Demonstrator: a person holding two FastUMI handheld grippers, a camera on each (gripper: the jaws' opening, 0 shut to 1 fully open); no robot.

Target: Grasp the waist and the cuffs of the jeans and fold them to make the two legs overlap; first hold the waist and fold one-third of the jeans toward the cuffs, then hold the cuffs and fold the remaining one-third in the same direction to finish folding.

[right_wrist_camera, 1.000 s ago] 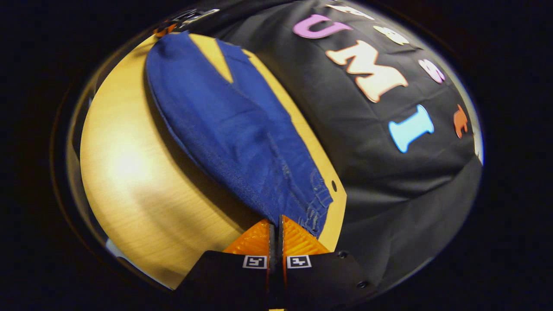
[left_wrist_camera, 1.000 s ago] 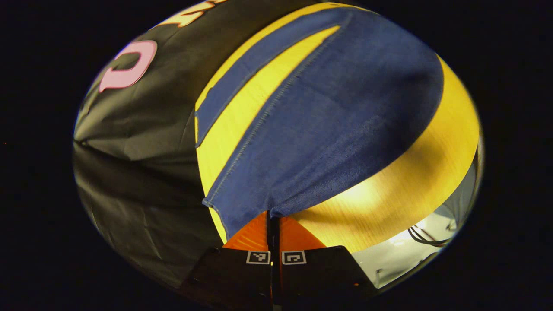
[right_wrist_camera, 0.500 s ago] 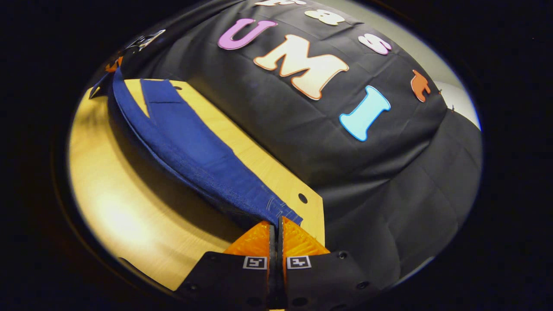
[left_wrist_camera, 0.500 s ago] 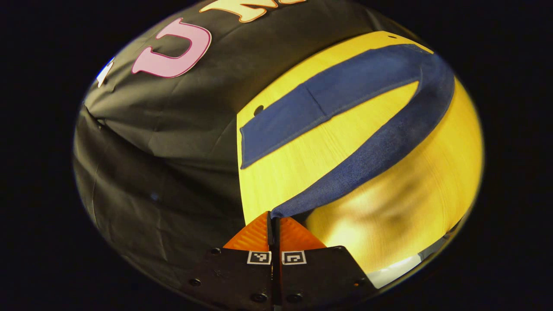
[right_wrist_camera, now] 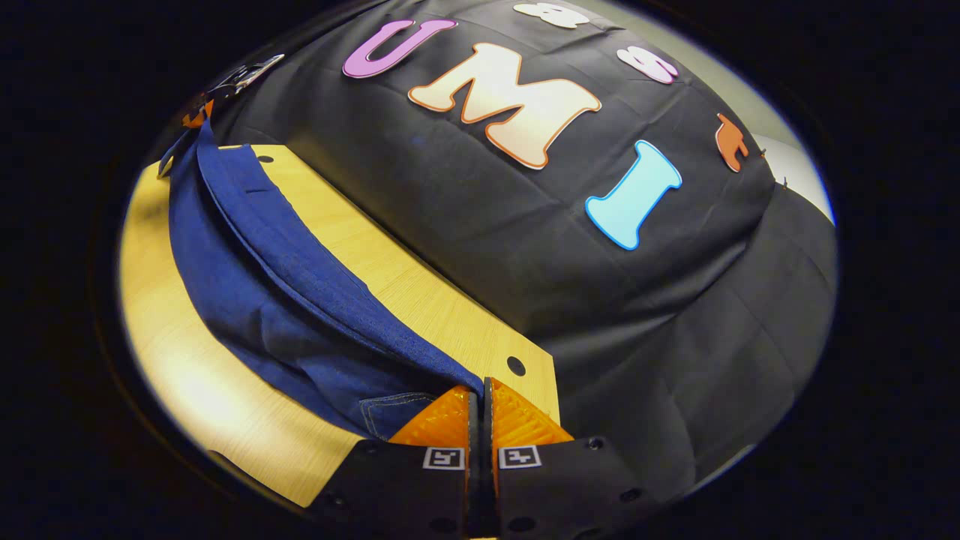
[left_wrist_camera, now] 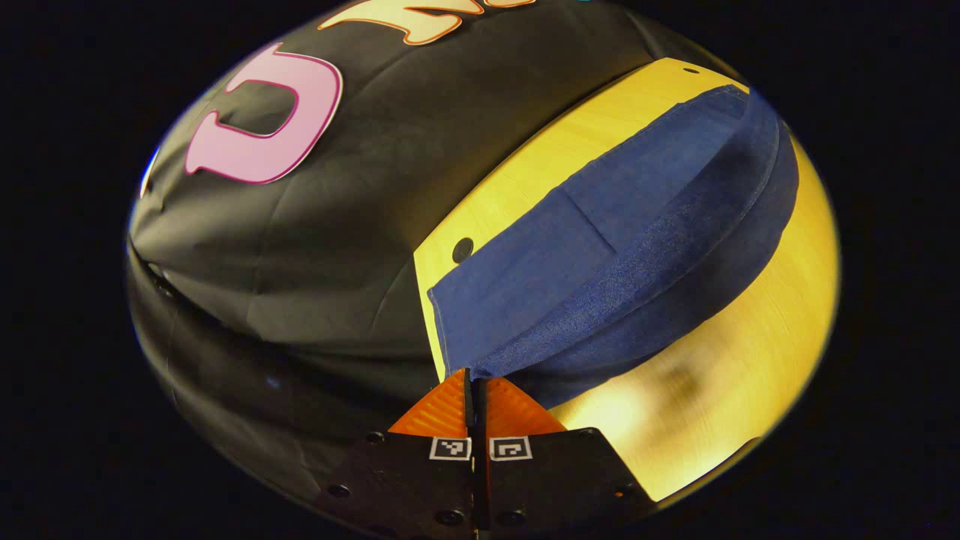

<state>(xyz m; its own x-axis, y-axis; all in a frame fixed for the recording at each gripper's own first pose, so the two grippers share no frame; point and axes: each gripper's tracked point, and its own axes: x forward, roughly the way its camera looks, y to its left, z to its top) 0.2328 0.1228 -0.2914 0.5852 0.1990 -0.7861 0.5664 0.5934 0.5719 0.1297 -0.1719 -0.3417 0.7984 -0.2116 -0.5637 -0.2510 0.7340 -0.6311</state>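
Observation:
Dark blue jeans (left_wrist_camera: 615, 247) lie lengthwise on the yellow wooden table (left_wrist_camera: 712, 390), one leg draped over the other along the edge by the wall. In the left gripper view my left gripper (left_wrist_camera: 475, 375) is shut on the cuff end of the upper leg, low over the table. In the right gripper view my right gripper (right_wrist_camera: 480, 386) is shut on the waist end of the jeans (right_wrist_camera: 270, 300), where a pocket seam (right_wrist_camera: 390, 409) shows beside the fingers. The left gripper (right_wrist_camera: 217, 97) shows small at the far end of the jeans.
The black cloth wall (right_wrist_camera: 600, 285) rises right behind the table's far edge. Small round holes (right_wrist_camera: 515, 366) mark the table corners (left_wrist_camera: 463, 249). Bare wood (right_wrist_camera: 195, 375) stretches on the near side of the jeans.
Both grippers carried the lifted leg toward the wall and down. The strip of bare table between the two legs has closed, and the upper leg now covers the lower one.

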